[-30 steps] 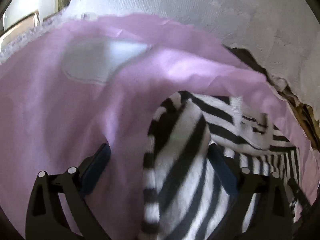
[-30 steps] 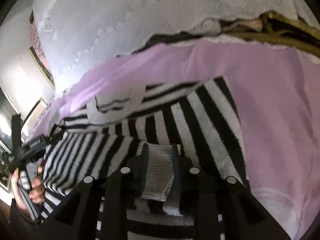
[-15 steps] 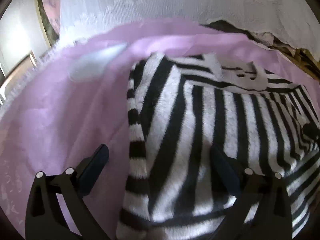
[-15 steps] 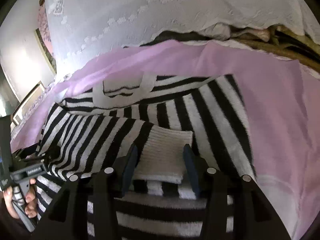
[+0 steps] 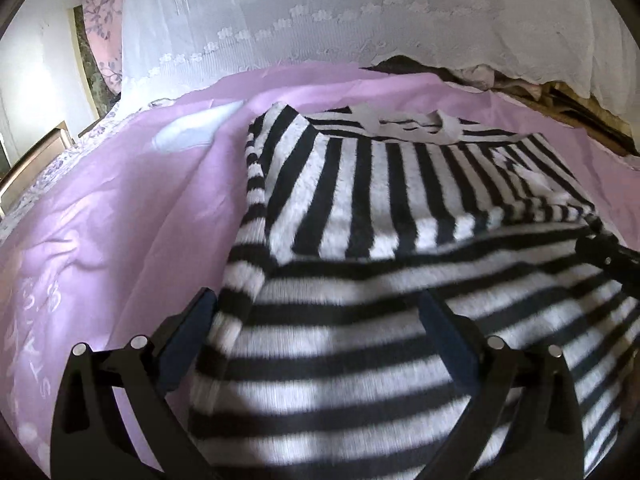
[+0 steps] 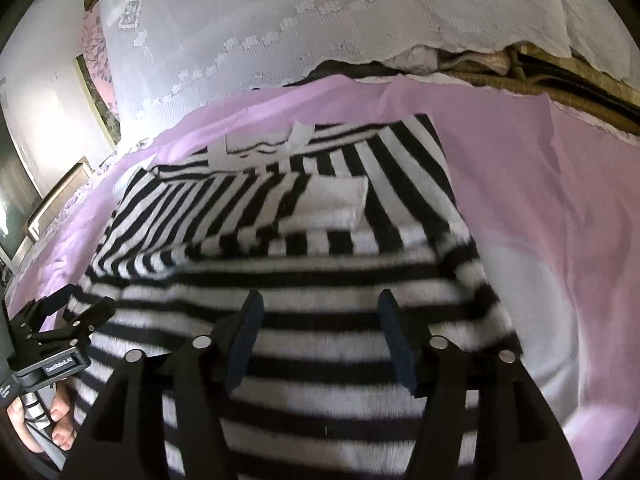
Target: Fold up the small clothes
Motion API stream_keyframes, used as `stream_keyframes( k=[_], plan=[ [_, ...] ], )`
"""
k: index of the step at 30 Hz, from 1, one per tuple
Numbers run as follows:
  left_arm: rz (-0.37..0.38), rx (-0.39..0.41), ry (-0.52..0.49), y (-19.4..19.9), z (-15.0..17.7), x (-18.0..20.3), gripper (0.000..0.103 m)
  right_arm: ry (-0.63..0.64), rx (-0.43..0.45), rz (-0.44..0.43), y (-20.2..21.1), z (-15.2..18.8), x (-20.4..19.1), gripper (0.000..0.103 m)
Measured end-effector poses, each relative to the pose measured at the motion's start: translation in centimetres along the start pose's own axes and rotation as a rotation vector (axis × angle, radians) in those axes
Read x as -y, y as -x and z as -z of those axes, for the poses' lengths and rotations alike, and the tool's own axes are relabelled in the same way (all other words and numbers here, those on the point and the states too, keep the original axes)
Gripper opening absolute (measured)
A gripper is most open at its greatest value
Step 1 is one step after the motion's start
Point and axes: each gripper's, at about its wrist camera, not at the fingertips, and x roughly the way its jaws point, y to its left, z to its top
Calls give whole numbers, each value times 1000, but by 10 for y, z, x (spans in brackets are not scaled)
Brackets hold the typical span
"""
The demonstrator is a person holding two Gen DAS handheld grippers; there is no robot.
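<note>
A black-and-white striped sweater (image 5: 400, 208) lies on a pink bedsheet (image 5: 120, 220), both sleeves folded in across its body; it also shows in the right wrist view (image 6: 320, 280). Its white cuff (image 6: 340, 200) rests on top near the middle. My left gripper (image 5: 316, 316) is open and empty above the sweater's near left part. My right gripper (image 6: 320, 320) is open and empty above the sweater's near hem. The left gripper (image 6: 56, 328) shows at the sweater's left edge in the right wrist view, and the right gripper (image 5: 608, 256) at its right edge in the left wrist view.
A white lace cloth (image 5: 360, 20) covers a pile at the back of the bed, with dark and tan fabrics (image 6: 520, 68) showing under its edge. A wooden frame (image 5: 36, 148) stands at the far left. Bare sheet (image 6: 540, 200) lies right of the sweater.
The right gripper let go of the cuff and opened wider. Both grippers pulled back toward the sweater's near hem. The left sleeve now lies folded flat across the body.
</note>
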Motion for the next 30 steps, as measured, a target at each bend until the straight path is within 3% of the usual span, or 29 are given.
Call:
stream_keyframes(
  k=[15, 30],
  plan=[
    [-35, 82, -33, 53, 50, 6, 98, 72, -19, 46, 48, 64, -8, 78],
    [4, 128, 8, 82, 71, -5, 98, 67, -12, 29, 84, 102, -3, 85]
  ],
)
